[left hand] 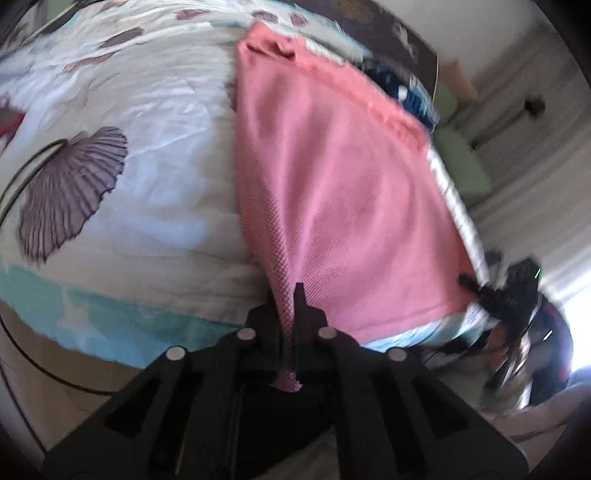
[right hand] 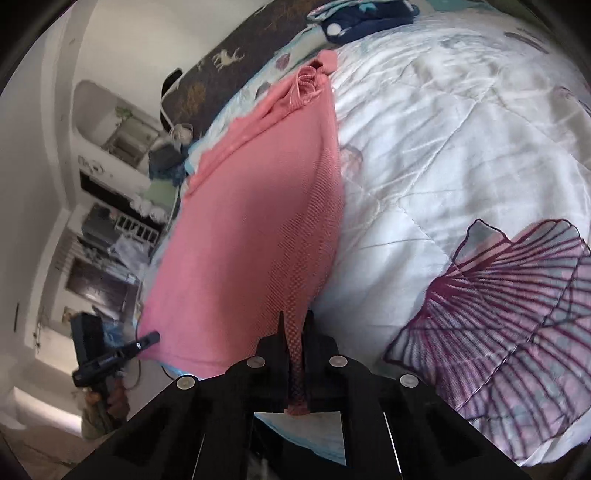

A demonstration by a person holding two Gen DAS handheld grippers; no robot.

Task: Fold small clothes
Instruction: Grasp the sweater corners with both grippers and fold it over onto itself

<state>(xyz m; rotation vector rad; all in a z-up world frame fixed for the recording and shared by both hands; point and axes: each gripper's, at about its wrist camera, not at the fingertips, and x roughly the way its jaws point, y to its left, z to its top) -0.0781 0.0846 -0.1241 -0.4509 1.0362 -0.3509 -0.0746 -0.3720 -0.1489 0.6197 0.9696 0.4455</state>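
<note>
Nearest the lens in the left wrist view, the left gripper [left hand: 286, 295] has its jaws pressed together on a pinched corner of the pink garment [left hand: 343, 192], a tuft of knit poking out behind the fingers at bottom centre. In the right wrist view the right gripper [right hand: 293, 321] is likewise clamped on another corner of the garment [right hand: 251, 221], the cloth bunched between its fingers.

The garment stretches from both grippers up through the middle of each frame, held taut at the near edge, its far end with what looks like a gathered band lying on the quilt [left hand: 147, 110] toward the upper centre. The quilt is white with purple shell prints and a teal band with a star at lower left of the left view.

A dark blue cloth [right hand: 365, 18] lies on the quilt at the top edge of the right view. Cluttered shelves [right hand: 110, 221] fill that view's left side, blurred.
</note>
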